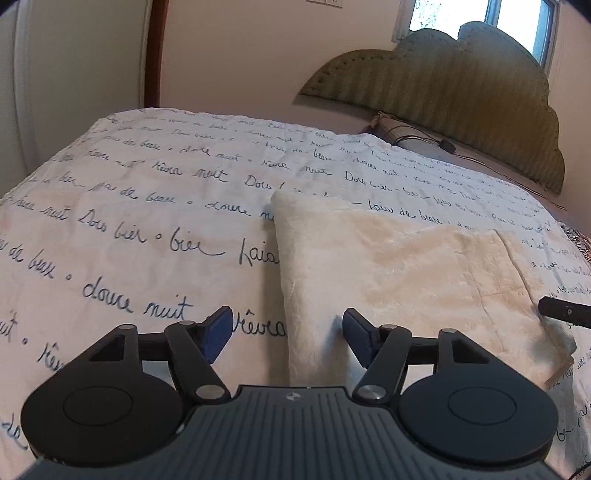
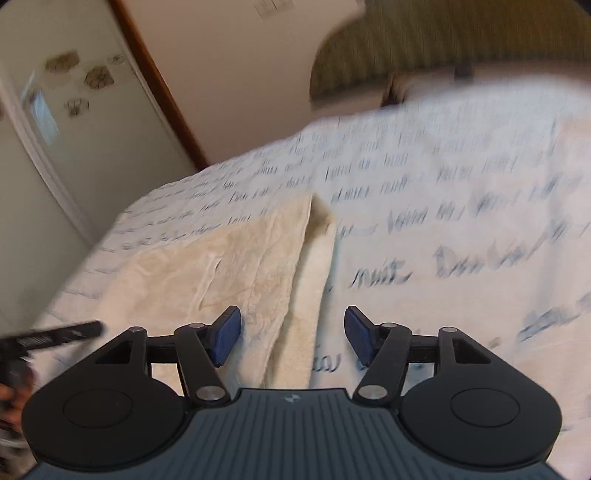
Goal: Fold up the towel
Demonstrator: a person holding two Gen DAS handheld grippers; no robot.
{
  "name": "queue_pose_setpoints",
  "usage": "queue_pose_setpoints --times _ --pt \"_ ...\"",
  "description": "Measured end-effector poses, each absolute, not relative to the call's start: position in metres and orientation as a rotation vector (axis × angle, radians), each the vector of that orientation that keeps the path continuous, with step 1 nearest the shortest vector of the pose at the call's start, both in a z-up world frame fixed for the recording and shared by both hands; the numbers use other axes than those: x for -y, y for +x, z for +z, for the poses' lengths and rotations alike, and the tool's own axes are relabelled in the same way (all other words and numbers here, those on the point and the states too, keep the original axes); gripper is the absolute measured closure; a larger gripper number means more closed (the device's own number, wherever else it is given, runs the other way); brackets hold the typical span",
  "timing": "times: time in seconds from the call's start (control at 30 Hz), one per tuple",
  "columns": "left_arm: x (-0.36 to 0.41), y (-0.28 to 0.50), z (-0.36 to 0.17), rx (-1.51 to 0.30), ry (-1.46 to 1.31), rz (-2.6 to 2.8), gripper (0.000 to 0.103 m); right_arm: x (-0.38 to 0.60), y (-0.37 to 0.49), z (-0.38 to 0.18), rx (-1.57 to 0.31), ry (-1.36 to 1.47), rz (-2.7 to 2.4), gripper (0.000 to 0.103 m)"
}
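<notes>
A cream towel [image 1: 399, 273] lies folded on a white bedspread with blue handwriting [image 1: 147, 206]. My left gripper [image 1: 288, 338] is open just above the towel's near left edge, one blue pad over the bedspread, the other over the towel. In the right wrist view the towel [image 2: 221, 266] shows two layers, with its right edge running toward me. My right gripper [image 2: 292, 339] is open astride that edge. The right gripper's black finger tip [image 1: 563, 312] shows at the towel's right side in the left wrist view. The left gripper's finger [image 2: 62, 334] shows at the left in the right wrist view.
A green padded headboard [image 1: 461, 96] stands against the wall, with a small pillow and a dark cable [image 1: 406, 134] below it. A window [image 1: 480, 18] is above. A white door with a brown frame [image 2: 92, 129] is to the left. The right wrist view is motion-blurred.
</notes>
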State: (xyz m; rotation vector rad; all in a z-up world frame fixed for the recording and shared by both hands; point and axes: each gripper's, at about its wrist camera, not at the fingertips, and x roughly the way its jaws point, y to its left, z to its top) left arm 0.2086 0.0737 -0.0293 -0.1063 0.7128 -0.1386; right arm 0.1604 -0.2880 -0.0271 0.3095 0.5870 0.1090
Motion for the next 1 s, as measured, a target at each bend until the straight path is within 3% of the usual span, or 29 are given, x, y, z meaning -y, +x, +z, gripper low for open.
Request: queue_pose_setpoints --times 0.1,0.17,0.33,0.47,0.67,1.0 --pt "-0.071 0.178 -0.020 -0.667 -0.099 -0.146 0.029 0.248 0.125 -0.004 -0.426 0.080 0.070 0.041" --pt "-0.065 0.166 -0.021 -0.654 -0.070 -0.154 0.021 0.229 0.114 0.000 -0.388 0.021 0.132 0.042" --pt "-0.054 0.169 -0.042 -0.696 0.024 -0.115 0.017 0.204 0.141 -0.036 -0.581 -0.087 0.118 0.043" --pt "-0.064 0.155 -0.030 -0.674 -0.021 -0.097 0.022 0.211 0.111 -0.022 -0.537 0.030 0.137 0.042" --pt "-0.058 0.126 -0.016 -0.655 -0.065 -0.123 0.017 0.216 0.064 -0.006 -0.516 0.139 0.176 0.040" --pt "-0.043 0.087 -0.034 -0.725 -0.091 -0.162 0.013 0.202 0.024 -0.010 -0.638 0.199 0.186 0.024"
